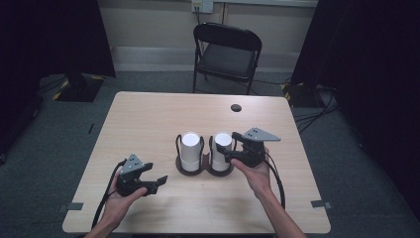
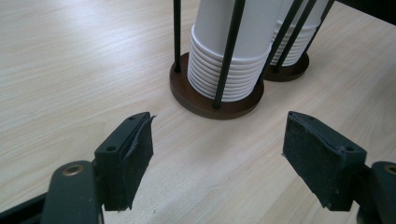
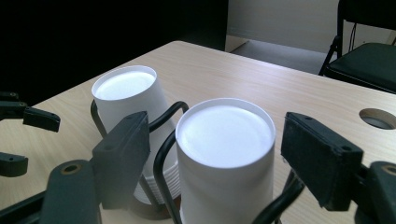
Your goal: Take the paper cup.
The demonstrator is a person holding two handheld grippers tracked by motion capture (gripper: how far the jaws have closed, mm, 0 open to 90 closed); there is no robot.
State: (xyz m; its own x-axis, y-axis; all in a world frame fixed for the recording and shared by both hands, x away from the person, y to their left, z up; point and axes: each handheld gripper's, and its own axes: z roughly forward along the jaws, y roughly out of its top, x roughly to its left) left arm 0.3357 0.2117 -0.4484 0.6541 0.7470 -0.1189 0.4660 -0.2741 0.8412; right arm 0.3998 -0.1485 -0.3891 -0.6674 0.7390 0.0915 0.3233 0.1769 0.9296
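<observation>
Two stacks of white paper cups, upside down, sit mid-table in a double wire holder on brown round bases. Left cup stack (image 1: 190,148) and right cup stack (image 1: 221,149) stand upright, side by side, bases touching or nearly so.

Right gripper (image 1: 229,150) is at the right cup stack, up near its top end. In the right gripper view its jaws straddle the top cup (image 3: 225,154), one pad each side, with a visible gap on both sides, so the pads are not pressing and nothing is clamped. One of the holder's black wire loops (image 3: 163,154) runs between the stack and the left-hand jaw in that view.

Left gripper (image 1: 157,182) rests low over the table (image 1: 148,119), near the front-left, well apart from the holder. Its jaws are wide apart with only bare tabletop between them. The left gripper view shows the nearer stack's rolled rims (image 2: 219,79) nested above the brown base (image 2: 205,102), with black rods around it.

A black folding chair (image 1: 227,52) stands beyond the far edge. There is a round cable hole (image 1: 236,107) in the tabletop, far right.
</observation>
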